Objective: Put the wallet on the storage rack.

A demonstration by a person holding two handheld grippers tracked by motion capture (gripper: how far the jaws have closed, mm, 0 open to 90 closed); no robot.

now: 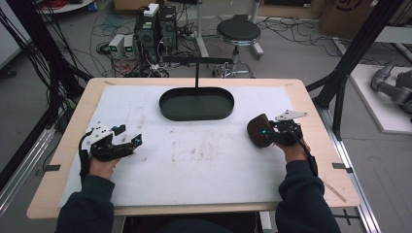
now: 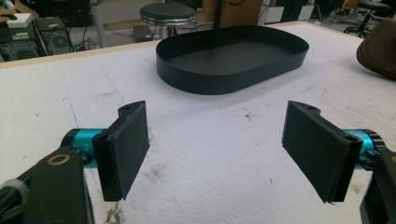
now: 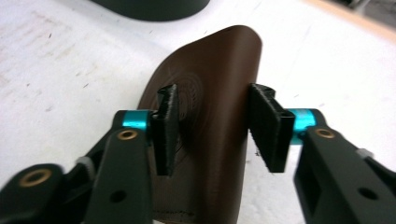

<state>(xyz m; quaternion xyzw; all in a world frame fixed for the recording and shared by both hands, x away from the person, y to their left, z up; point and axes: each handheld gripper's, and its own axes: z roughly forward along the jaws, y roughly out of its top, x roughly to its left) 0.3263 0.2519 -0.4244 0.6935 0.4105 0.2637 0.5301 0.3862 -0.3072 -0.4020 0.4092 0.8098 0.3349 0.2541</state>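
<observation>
A brown, soft, cap-like object (image 1: 257, 128) is at the right of the white mat, with my right gripper (image 1: 268, 132) shut on it. In the right gripper view the brown object (image 3: 215, 79) curves up between the jaws of that gripper (image 3: 215, 133), both pads against its sides. My left gripper (image 1: 137, 141) rests at the left of the mat. Its jaws (image 2: 217, 149) stand wide open with nothing between them. The brown object (image 2: 380, 49) also appears at the far right edge of the left gripper view.
A black oval tray (image 1: 197, 116) with an upright T-shaped stand (image 1: 197, 73) sits at the back middle of the mat (image 1: 194, 165); its wall (image 2: 224, 81) faces the left gripper. A stool, computers and cables stand on the floor beyond the table.
</observation>
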